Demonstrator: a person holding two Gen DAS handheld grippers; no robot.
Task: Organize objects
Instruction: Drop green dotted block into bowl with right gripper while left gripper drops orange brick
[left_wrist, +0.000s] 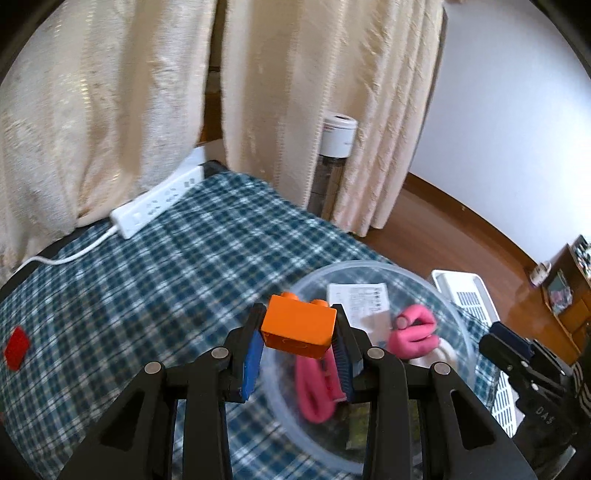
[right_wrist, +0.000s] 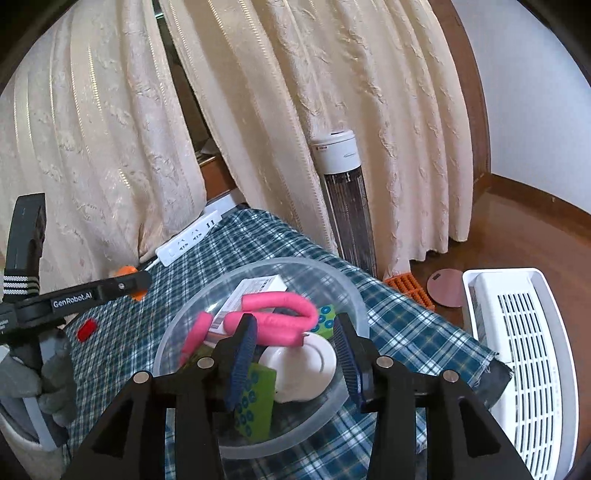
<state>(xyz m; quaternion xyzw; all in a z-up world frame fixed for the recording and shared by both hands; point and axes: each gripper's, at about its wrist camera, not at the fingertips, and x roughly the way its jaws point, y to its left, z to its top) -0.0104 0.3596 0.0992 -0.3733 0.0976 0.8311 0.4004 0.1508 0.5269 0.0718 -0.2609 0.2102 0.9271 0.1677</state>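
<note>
An orange block (left_wrist: 299, 330) is clamped between the pads of the left gripper (left_wrist: 300, 345), over the near rim of a clear bowl (left_wrist: 458, 314). The right gripper (right_wrist: 295, 354) is held parted and empty above that bowl, where a pink looped item (right_wrist: 273, 317) lies just ahead.

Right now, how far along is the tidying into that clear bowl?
Partly done. The clear bowl already holds a pink looped item, a small white box, a white saucer and a green dotted card. The left gripper is shut on an orange block at the bowl's rim; the right gripper is open and empty. A red piece still lies on the checked cloth.
</note>
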